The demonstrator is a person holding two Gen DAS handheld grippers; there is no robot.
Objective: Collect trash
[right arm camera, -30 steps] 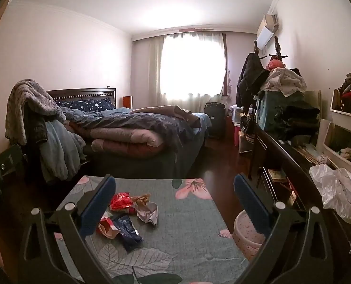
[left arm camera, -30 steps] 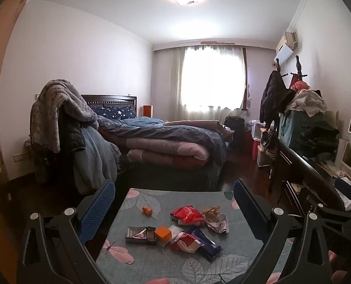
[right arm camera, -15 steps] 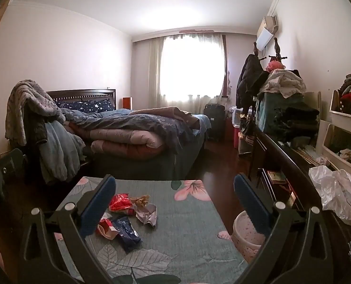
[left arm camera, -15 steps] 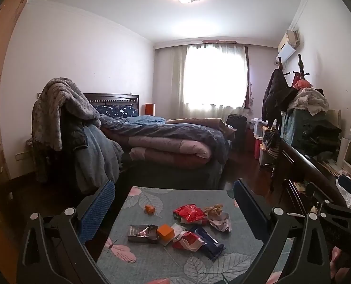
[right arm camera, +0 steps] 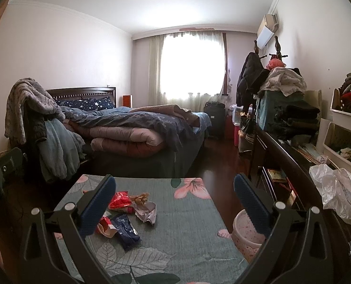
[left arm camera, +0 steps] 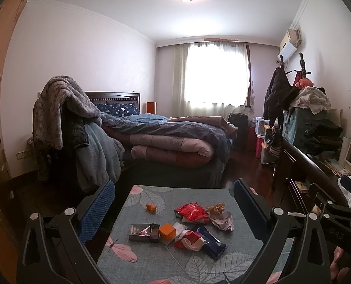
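Trash lies scattered on a table with a grey-green leaf-print cloth (left arm camera: 187, 262): a red wrapper (left arm camera: 192, 212), a crumpled pale wrapper (left arm camera: 221, 219), a dark blue wrapper (left arm camera: 211, 237), a red-and-white wrapper (left arm camera: 187, 236), an orange box (left arm camera: 167, 230), a dark carton (left arm camera: 143, 232) and a small orange scrap (left arm camera: 151, 207). My left gripper (left arm camera: 174, 203) hangs open above the near side of the table, empty. My right gripper (right arm camera: 174, 200) is open and empty too, with the red wrapper (right arm camera: 119, 200), the pale wrapper (right arm camera: 147, 211) and the blue wrapper (right arm camera: 125, 232) by its left finger.
A pink speckled bin (right arm camera: 247, 234) stands on the floor right of the table. A dark dresser (right arm camera: 282, 165) with a clear plastic bag (right arm camera: 339, 194) runs along the right wall. A bed (left arm camera: 175, 137) piled with bedding lies beyond the table.
Both views have shifted slightly, the left one tilting up a little. The trash has not moved and both grippers stay open.
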